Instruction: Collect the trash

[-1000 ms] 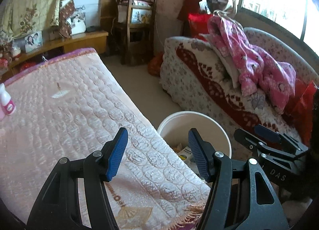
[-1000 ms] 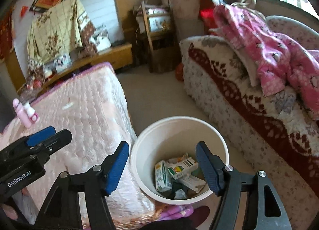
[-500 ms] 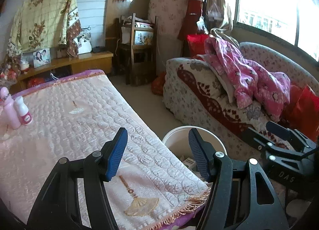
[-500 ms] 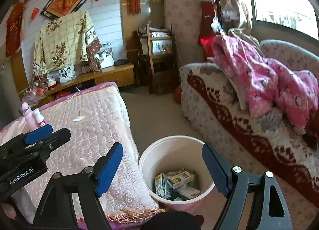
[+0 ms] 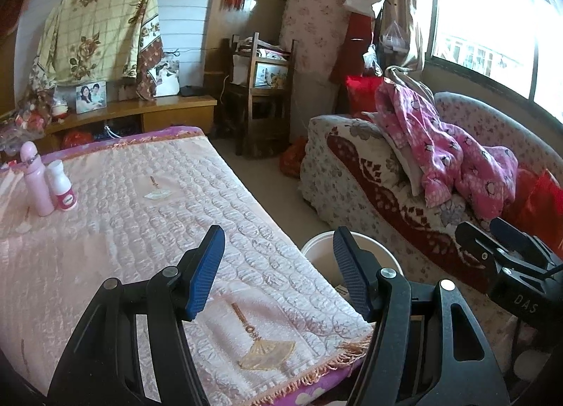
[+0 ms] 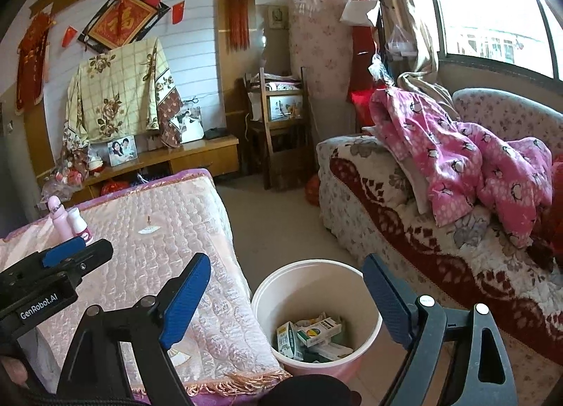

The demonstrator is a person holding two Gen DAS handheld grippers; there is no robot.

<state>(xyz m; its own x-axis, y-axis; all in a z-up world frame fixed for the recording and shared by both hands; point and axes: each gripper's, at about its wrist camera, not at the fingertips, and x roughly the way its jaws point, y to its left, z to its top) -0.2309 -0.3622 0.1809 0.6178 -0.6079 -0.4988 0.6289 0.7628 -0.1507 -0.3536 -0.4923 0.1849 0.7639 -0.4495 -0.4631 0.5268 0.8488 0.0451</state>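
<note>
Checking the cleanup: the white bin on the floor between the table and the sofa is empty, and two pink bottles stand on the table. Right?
Not quite. The bin is not empty: the right wrist view shows small cartons lying in it. The two bottles do stand on the table.

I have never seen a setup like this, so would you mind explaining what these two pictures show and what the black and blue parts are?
There is no robot here: a person carries a hand-held gripper in each hand, each with a fisheye camera looking forward along its two blue-padded fingers. One picture is from the left gripper, the other from the right gripper; each also catches the other gripper at its edge. Both are empty; the left is open and the right's jaws are opening, with nothing between them. Below stands a white bucket on the floor, holding small cartons, the collected trash. Beside it is a table under a pink quilted cover, with two pink-and-white bottles standing at its far left. A sofa with pink clothing is on the right.
</note>
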